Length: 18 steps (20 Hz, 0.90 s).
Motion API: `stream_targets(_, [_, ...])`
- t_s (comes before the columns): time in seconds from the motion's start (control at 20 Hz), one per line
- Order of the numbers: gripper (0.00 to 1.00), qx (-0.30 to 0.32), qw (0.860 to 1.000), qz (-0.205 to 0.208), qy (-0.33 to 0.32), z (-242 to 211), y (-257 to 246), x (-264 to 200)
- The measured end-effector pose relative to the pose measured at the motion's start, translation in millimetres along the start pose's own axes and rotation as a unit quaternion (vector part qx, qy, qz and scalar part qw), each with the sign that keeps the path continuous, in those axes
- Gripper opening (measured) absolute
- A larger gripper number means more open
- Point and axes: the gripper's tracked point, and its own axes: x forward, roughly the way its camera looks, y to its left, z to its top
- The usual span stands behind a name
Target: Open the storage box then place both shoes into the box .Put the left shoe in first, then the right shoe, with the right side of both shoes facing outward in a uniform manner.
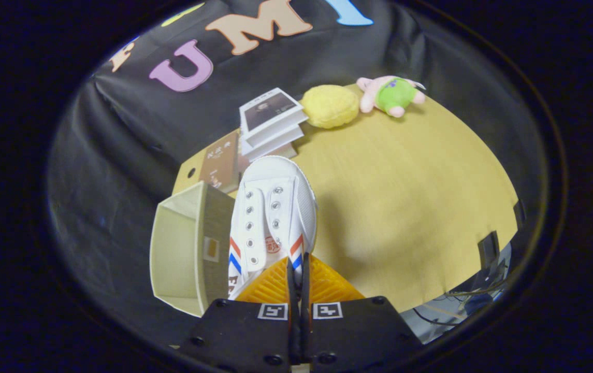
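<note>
A white canvas shoe [273,212] with red and blue side stripes hangs in the air above the wooden table [405,207], toe pointing away from me. My gripper [299,272] is shut on the shoe's collar at the heel end, both fingers pressed close together on it. Just left of the shoe stands the beige storage box [185,248], open, with its hollow inside facing left and nothing visible in it. I cannot tell whether this is the left or the right shoe.
A stack of books [270,124] lies beyond the shoe, with a brown book [221,166] beside it. A yellow plush [330,106] and a pink-and-green plush toy [392,96] sit at the table's far edge. Cables hang off the near right edge.
</note>
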Motion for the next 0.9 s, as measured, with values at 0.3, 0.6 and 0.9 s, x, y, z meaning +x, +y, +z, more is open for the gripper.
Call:
stream_targets(0.3, [0.04,-0.035,0.999,0.041,0.007,-3,82,-2])
stream_targets(0.6, [0.04,-0.066,0.995,0.063,0.036,-26,145,21])
stream_targets(0.9, [0.38,-0.090,0.994,0.044,-0.030,1,153,21])
